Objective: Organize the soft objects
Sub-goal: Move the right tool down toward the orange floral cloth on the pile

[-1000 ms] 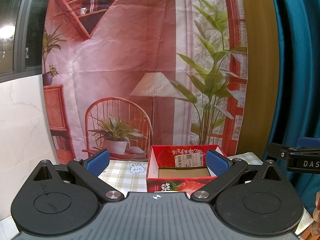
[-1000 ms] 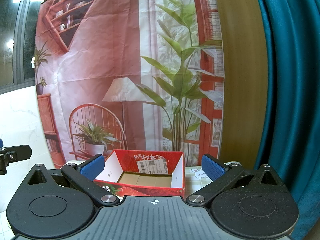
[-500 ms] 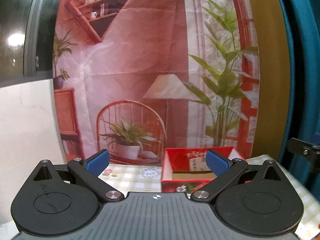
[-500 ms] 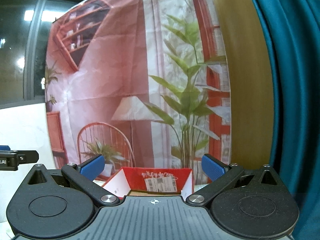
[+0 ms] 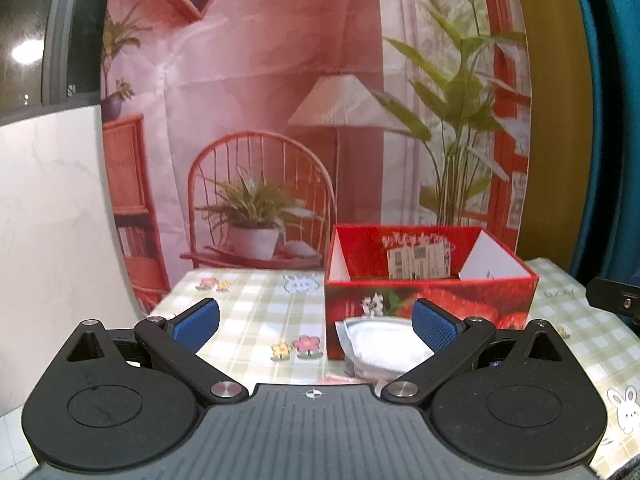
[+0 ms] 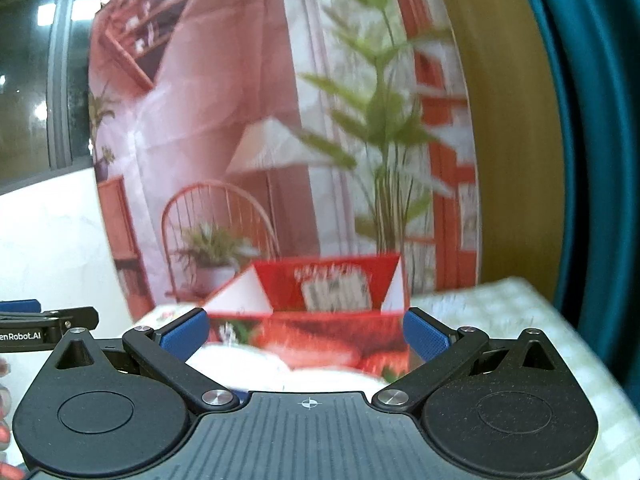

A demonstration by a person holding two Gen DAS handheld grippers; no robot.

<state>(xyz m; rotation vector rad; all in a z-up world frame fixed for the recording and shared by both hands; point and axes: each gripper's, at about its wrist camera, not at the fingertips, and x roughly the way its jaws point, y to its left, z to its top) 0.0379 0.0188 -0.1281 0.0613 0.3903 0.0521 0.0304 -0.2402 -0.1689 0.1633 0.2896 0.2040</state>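
Two grippers: my left gripper (image 5: 316, 322) and right gripper (image 6: 304, 334) both have jaws spread wide, holding nothing.
Pouch: a soft white pouch (image 5: 380, 340) lies flat on the checked tablecloth (image 5: 256, 300), touching the front of the red strawberry box (image 5: 432, 292).
Direction: just ahead, nearer my left gripper's right finger; long axis apparently crosswise.
Hidden: the pouch's near edge is cut off; the right view is blurred.
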